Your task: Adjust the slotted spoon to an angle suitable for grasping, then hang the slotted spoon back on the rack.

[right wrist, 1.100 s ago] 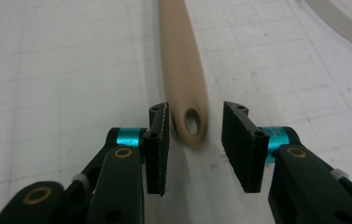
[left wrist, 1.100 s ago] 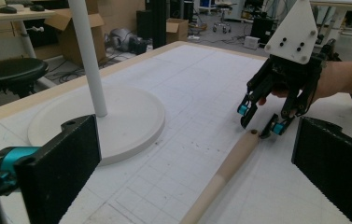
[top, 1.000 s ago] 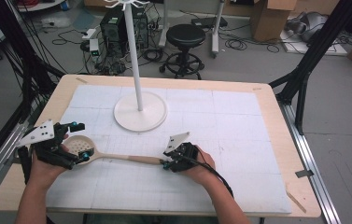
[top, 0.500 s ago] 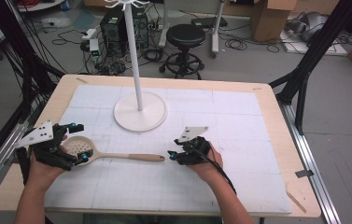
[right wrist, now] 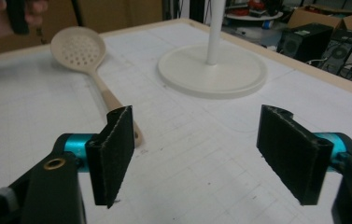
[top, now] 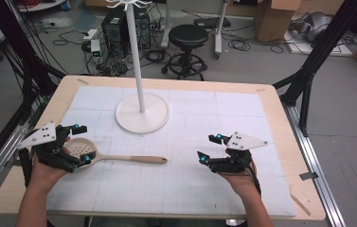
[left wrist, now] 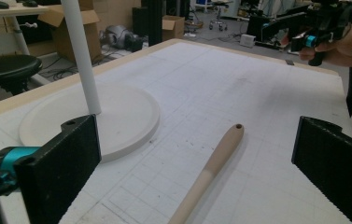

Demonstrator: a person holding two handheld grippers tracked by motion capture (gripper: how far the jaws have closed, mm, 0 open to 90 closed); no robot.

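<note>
I see the pale wooden slotted spoon (top: pixel 112 156) lying flat on the white gridded mat (top: pixel 190 189), bowl toward the table's left, handle pointing right; my left gripper (top: pixel 82 144) straddles the bowl, jaws parted, not pressing it; my right gripper (top: pixel 209 147) sits well apart from the handle's end, jaws just opening, nothing between them; the white round-based stand (top: pixel 142 112) stands behind the spoon.

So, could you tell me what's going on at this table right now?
A person works a slotted spoon lying on the white mat before a white stand. The left gripper straddles the spoon's bowl with open jaws. The right gripper, its jaws just opened and empty, sits clear of the handle's end.
</note>
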